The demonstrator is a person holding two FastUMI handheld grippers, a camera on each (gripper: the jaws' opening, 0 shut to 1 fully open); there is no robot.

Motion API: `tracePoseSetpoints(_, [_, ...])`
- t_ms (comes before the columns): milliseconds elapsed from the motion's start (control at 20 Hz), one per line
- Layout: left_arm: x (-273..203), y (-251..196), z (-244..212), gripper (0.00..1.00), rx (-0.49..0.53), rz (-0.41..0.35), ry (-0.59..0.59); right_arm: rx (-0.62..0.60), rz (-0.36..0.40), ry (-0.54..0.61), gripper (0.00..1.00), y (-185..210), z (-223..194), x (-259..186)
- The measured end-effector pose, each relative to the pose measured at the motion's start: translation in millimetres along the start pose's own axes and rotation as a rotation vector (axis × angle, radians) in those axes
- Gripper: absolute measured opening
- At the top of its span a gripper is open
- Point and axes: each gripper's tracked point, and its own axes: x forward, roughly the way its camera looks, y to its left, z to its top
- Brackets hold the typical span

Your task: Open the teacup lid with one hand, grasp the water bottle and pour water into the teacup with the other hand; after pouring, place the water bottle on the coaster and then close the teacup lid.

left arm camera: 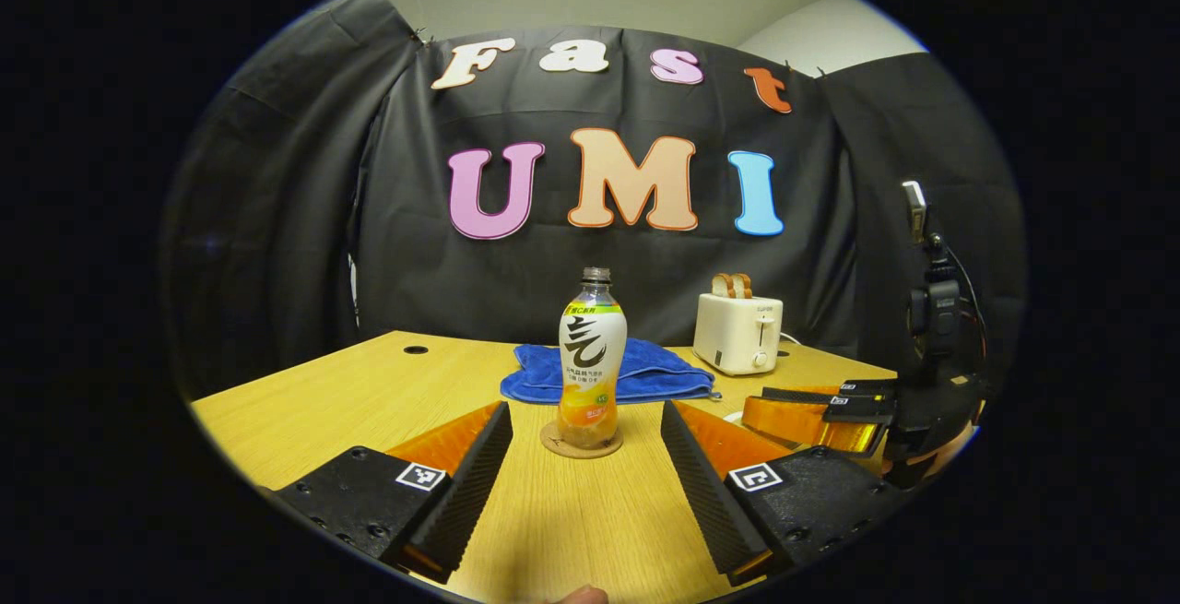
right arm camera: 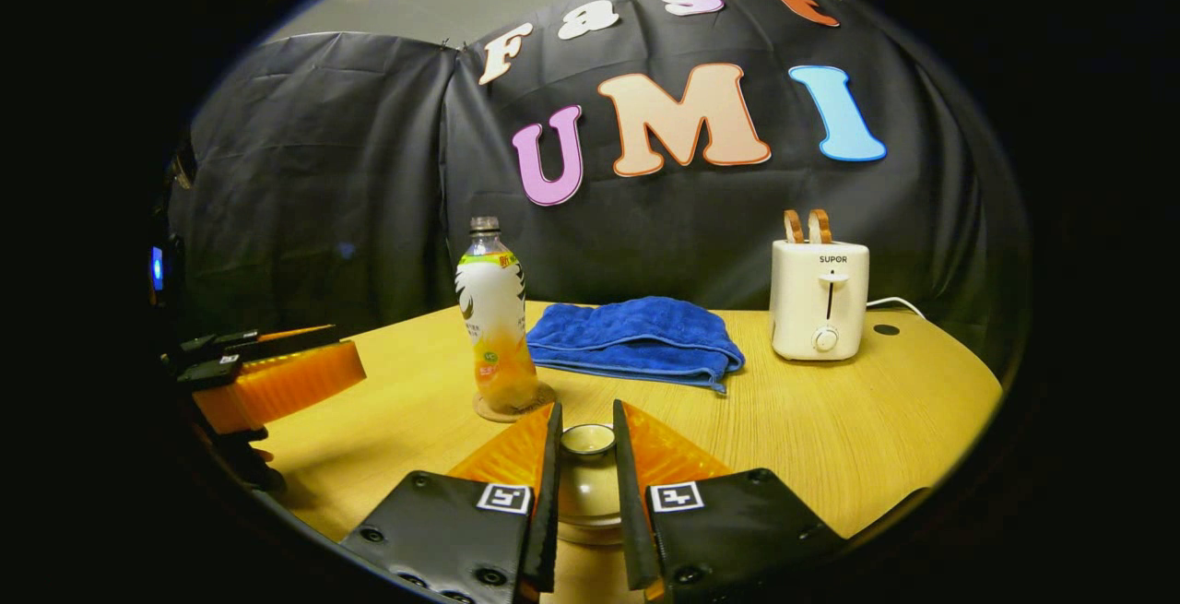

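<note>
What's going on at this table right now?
A person works two hand-held grippers. The right gripper has its fingers closed around the teacup lid. The left gripper is open, fingers either side of the water bottle without touching. The bottle stands upright on its coaster, near a blue towel and toaster.
</note>
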Motion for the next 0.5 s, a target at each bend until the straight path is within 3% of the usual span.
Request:
tracePoseSetpoints(350, [2,-1,-5,0.95,-0.016,-0.003,0.008,-0.014,-0.02,-0.009,0.37,-3,-2,-3])
tracePoseSetpoints(500, [3,-2,-7,0.95,0.0,0.0,0.006,-0.01,-0.049,-0.043,0.84,-6,4,-10])
